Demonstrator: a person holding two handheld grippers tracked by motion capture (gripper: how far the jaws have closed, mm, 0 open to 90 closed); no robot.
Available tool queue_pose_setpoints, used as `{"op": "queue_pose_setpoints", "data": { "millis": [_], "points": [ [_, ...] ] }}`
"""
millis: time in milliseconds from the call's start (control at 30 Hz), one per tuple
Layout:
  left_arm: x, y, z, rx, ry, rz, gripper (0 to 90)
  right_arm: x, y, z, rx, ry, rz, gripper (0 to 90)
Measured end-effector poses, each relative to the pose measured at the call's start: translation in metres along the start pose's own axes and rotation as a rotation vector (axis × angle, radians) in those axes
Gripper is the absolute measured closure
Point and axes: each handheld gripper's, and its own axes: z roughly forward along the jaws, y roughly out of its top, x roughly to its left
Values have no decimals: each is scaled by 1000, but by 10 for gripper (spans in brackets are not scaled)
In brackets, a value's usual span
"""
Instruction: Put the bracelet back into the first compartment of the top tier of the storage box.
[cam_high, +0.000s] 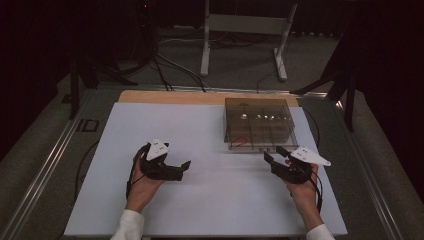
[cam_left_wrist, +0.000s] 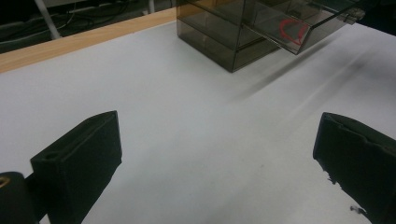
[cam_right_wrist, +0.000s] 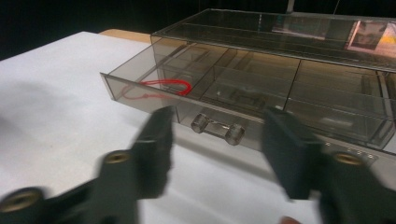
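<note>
White tabletop (cam_high: 200, 200) | smoky drawer box (cam_high: 257, 120): drawer (cam_right_wrist: 233, 100) out, red band (cam_right_wrist: 161, 87) inside | left tool (cam_left_wrist: 219, 158) apart | right tool (cam_right_wrist: 217, 140) apart, straddling handle (cam_right_wrist: 218, 127)

My right gripper (cam_right_wrist: 217, 135) is smeared with motion blur in its own view — the jaw edges won't resolve. The drawer box (cam_right_wrist: 299, 79) runs off that picture's right edge. From above I can't make out what lies in its compartments — too small.
</note>
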Motion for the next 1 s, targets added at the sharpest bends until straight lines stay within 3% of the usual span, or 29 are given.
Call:
{"op": "queue_pose_setpoints", "data": {
  "millis": [133, 367, 1000],
  "points": [
    [0, -1, 1, 5, -1, 0, 27, 0, -2, 1, 4, -14, -8, 661],
    [-2, -1, 3, 8, -4, 4, 27, -1, -5, 4, 26, -49, -2, 893],
    [-3, -1, 3, 9, -8, 8, 27, -3, -11, 15, 63, -120, -34, 900]
  ]
}}
